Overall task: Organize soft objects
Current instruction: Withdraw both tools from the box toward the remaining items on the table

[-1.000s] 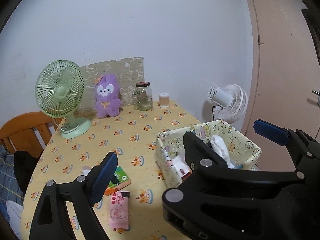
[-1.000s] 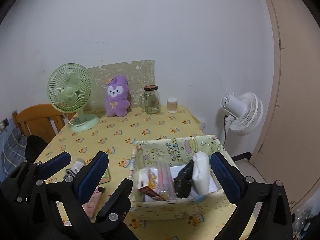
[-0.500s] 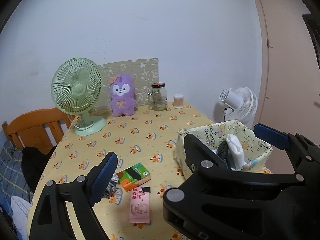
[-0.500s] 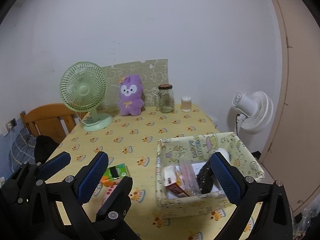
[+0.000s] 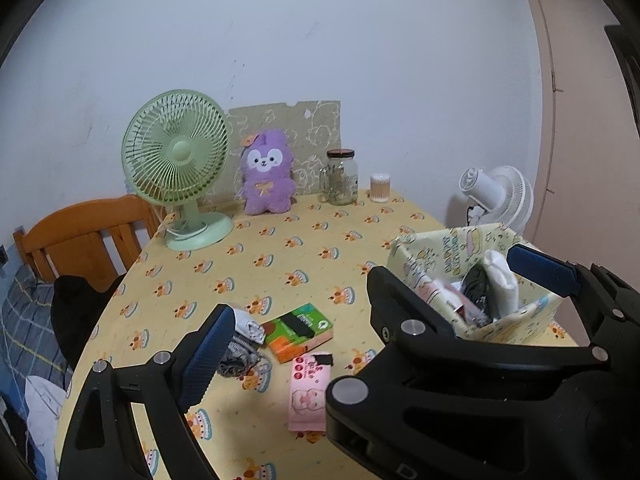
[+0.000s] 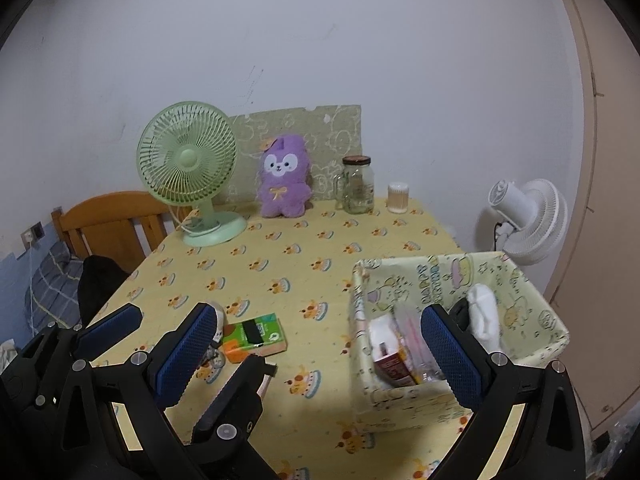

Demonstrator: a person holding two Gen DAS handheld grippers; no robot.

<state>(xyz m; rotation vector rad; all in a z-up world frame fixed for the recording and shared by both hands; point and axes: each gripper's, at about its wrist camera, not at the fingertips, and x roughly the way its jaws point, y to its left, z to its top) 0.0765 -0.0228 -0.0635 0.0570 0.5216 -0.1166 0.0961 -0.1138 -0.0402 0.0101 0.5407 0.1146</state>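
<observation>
A yellow patterned fabric basket point(image 5: 436, 240) point(image 6: 536, 312) stands at the table's right and holds a white sock point(image 6: 484, 316), a black item and small packs. On the tablecloth lie a grey and white sock bundle point(image 5: 244, 344), a green-orange tissue pack point(image 5: 300, 330) point(image 6: 256, 338) and a pink tissue pack point(image 5: 308, 392). My left gripper point(image 5: 372, 312) is open and empty above these. My right gripper point(image 6: 320, 356) is open and empty, with the left gripper's fingers point(image 6: 112, 326) at its lower left.
A green desk fan point(image 5: 180, 168), a purple plush rabbit point(image 5: 266, 180), a glass jar point(image 5: 340, 178) and a small swab container point(image 5: 379, 188) line the table's back. A wooden chair point(image 5: 84, 236) stands at left, a white fan point(image 5: 500, 196) at right.
Both views have shifted left and pulled back from the basket. The sock bundle and tissue packs now lie nearer the middle of the left wrist view. Both grippers stay open.
</observation>
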